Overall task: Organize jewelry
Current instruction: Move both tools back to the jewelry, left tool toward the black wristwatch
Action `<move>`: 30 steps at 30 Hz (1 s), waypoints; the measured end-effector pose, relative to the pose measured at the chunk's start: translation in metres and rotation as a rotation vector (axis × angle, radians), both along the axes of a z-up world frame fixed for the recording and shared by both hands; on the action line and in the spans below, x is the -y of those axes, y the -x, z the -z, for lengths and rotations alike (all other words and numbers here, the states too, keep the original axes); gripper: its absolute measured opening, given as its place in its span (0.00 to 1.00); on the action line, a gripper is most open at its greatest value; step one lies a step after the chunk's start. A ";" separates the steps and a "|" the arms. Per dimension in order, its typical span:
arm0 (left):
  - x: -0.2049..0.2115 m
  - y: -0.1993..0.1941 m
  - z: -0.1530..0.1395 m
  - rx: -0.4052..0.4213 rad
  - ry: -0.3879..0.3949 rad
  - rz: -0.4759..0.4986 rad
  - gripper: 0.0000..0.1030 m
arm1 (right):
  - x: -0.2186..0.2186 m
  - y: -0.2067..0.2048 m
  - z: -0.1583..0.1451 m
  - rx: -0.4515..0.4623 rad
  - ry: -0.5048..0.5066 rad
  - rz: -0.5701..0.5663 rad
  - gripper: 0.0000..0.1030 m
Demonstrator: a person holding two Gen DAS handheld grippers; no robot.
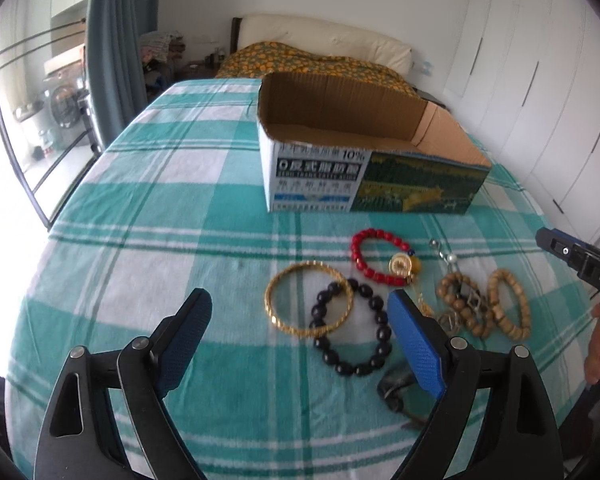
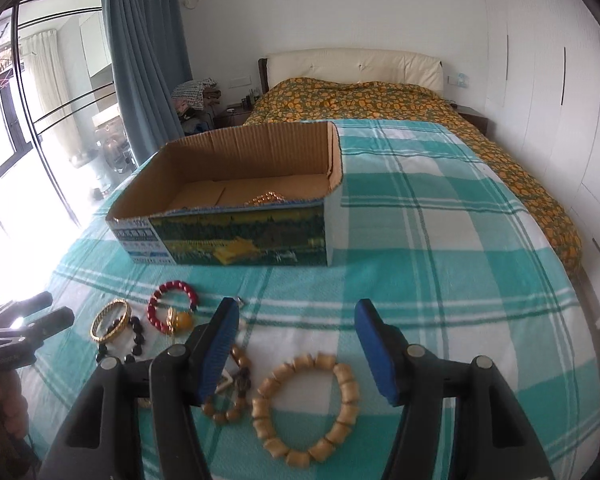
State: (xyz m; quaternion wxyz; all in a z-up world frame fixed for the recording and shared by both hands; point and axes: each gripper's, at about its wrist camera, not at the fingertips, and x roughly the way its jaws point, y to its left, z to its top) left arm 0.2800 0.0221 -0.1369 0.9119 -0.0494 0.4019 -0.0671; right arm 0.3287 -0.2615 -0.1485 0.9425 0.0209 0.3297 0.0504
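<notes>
An open cardboard box (image 1: 376, 182) (image 2: 236, 236) stands on the checked cloth, with a gold chain (image 2: 266, 199) inside. In front of it lie a gold bangle (image 1: 278, 320) (image 2: 110, 320), a black bead bracelet (image 1: 380, 354), a red bead bracelet (image 1: 364, 258) (image 2: 168, 300) and light wooden bead bracelets (image 1: 508, 308) (image 2: 308, 400). My left gripper (image 1: 300, 320) is open above the bangle and black beads. My right gripper (image 2: 296, 336) is open above the light wooden bracelet. Both are empty.
A teal and white checked cloth (image 1: 160, 220) covers the table. A bed with an orange patterned cover (image 2: 360, 96) lies behind, white wardrobes (image 2: 540, 100) to the right, a curtain (image 2: 140, 60) and glass door to the left. A dark object (image 1: 394, 392) lies near the black beads.
</notes>
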 end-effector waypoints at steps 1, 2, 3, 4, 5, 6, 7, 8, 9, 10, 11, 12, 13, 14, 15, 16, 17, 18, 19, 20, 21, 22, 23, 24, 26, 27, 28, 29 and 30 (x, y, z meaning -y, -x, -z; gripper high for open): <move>-0.002 0.009 0.005 -0.007 0.006 -0.009 0.88 | 0.003 0.008 0.003 0.002 -0.001 0.010 0.60; -0.005 0.018 0.010 -0.013 0.012 -0.020 0.88 | 0.007 0.018 0.006 0.005 0.000 0.021 0.60; -0.008 0.026 0.015 -0.020 0.016 -0.031 0.88 | 0.009 0.027 0.010 0.006 0.005 0.031 0.60; -0.012 0.034 0.020 -0.029 0.016 -0.043 0.88 | 0.013 0.037 0.014 0.006 0.011 0.044 0.60; -0.015 0.042 0.025 -0.038 0.015 -0.055 0.88 | 0.016 0.047 0.019 0.004 0.016 0.059 0.60; -0.019 0.048 0.031 -0.048 0.014 -0.067 0.88 | 0.020 0.055 0.025 -0.002 0.019 0.075 0.60; -0.023 0.054 0.036 -0.062 0.015 -0.077 0.88 | 0.024 0.064 0.032 -0.012 0.021 0.093 0.61; -0.026 0.059 0.042 -0.079 0.015 -0.084 0.88 | 0.027 0.071 0.039 -0.021 0.022 0.107 0.61; -0.027 0.064 0.048 -0.095 0.014 -0.087 0.88 | 0.027 0.071 0.039 -0.021 0.022 0.107 0.61; -0.026 0.071 0.048 -0.063 -0.006 -0.083 0.89 | 0.032 0.084 0.054 -0.045 0.037 0.128 0.61; -0.024 0.075 0.049 -0.054 -0.035 -0.084 0.93 | 0.033 0.089 0.061 -0.056 0.042 0.140 0.61; -0.022 0.077 0.051 -0.062 -0.050 -0.083 0.94 | 0.035 0.093 0.067 -0.067 0.040 0.149 0.61; -0.020 0.078 0.052 -0.061 -0.063 -0.080 0.95 | 0.037 0.096 0.073 -0.081 0.032 0.156 0.61; -0.016 0.080 0.053 -0.054 -0.087 -0.075 0.96 | 0.037 0.097 0.077 -0.095 0.026 0.159 0.61; -0.011 0.080 0.054 -0.055 -0.116 -0.067 0.98 | 0.037 0.097 0.077 -0.095 0.026 0.159 0.63; -0.008 0.082 0.056 -0.051 -0.152 -0.058 0.98 | 0.033 0.104 0.080 -0.066 0.064 0.159 0.65; -0.005 0.085 0.056 -0.037 -0.153 -0.054 0.99 | 0.032 0.104 0.081 -0.070 0.063 0.153 0.71; -0.007 0.088 0.056 -0.032 -0.141 -0.057 0.99 | 0.031 0.105 0.083 -0.067 0.058 0.148 0.77; -0.006 0.090 0.057 -0.023 -0.143 -0.064 0.99 | 0.029 0.107 0.085 -0.064 0.066 0.139 0.80; -0.006 0.093 0.057 -0.012 -0.143 -0.067 1.00 | 0.025 0.107 0.086 -0.063 0.088 0.124 0.84; -0.005 0.094 0.057 -0.003 -0.142 -0.070 1.00 | 0.022 0.108 0.089 -0.065 0.111 0.107 0.90; -0.005 0.095 0.057 -0.001 -0.142 -0.073 1.00 | 0.020 0.109 0.090 -0.056 0.121 0.104 0.91; -0.005 0.095 0.057 0.000 -0.141 -0.074 1.00 | 0.021 0.110 0.091 -0.053 0.110 0.111 0.91; -0.005 0.096 0.057 0.001 -0.140 -0.074 1.00 | 0.020 0.110 0.091 -0.051 0.114 0.113 0.93; -0.005 0.096 0.058 0.004 -0.139 -0.077 1.00 | 0.020 0.110 0.091 -0.052 0.113 0.114 0.93; -0.005 0.096 0.058 0.007 -0.138 -0.082 1.00 | 0.019 0.110 0.091 -0.055 0.116 0.113 0.93; -0.004 0.096 0.058 0.010 -0.139 -0.091 1.00 | 0.020 0.110 0.090 -0.057 0.113 0.115 0.93; -0.003 0.097 0.058 0.013 -0.141 -0.099 1.00 | 0.019 0.110 0.091 -0.055 0.112 0.120 0.93; -0.003 0.098 0.058 0.015 -0.140 -0.104 1.00 | 0.019 0.110 0.091 -0.053 0.110 0.129 0.93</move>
